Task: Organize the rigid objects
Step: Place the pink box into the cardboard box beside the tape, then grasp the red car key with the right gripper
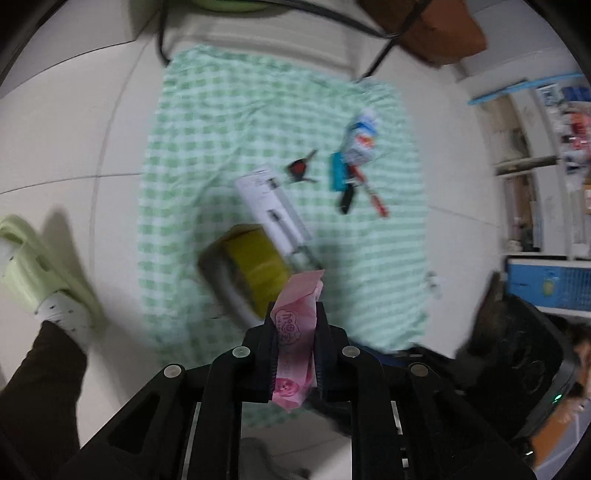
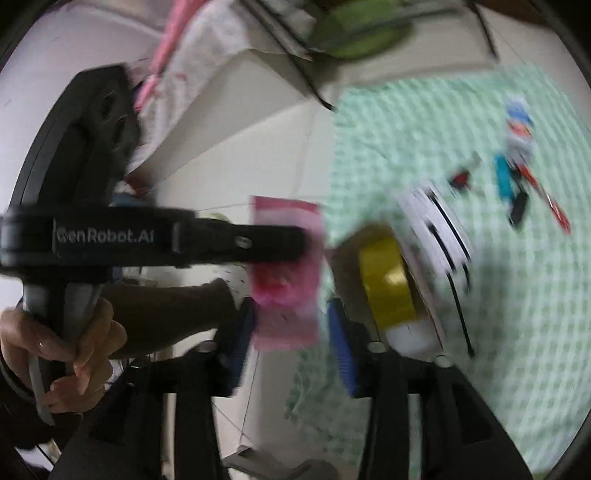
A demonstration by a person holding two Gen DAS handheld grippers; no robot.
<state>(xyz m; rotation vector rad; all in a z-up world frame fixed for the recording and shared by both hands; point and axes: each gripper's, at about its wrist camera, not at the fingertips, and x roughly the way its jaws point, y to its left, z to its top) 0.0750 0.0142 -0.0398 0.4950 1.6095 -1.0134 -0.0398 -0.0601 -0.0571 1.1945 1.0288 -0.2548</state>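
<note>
My left gripper [image 1: 295,314] is shut on a pink packet [image 1: 295,332] and holds it above the near edge of a green checked cloth [image 1: 229,122]. In the right wrist view the left gripper [image 2: 303,240] reaches in from the left with the pink packet [image 2: 284,273]. My right gripper [image 2: 291,325] is open, its blue pads either side of the packet's lower part, touching or not I cannot tell. On the cloth lie a yellow tape roll [image 1: 255,266], a white box [image 1: 269,206], a red-black small item [image 1: 299,170], a teal item [image 1: 336,173], a red pen [image 1: 373,192] and a blue-white packet [image 1: 362,136].
The cloth lies on a pale tiled floor [image 1: 74,129]. A foot in a green slipper [image 1: 33,266] stands at the left. A brown bag [image 1: 436,33] and black cables sit beyond the cloth. Shelves and a blue crate [image 1: 550,284] are at the right.
</note>
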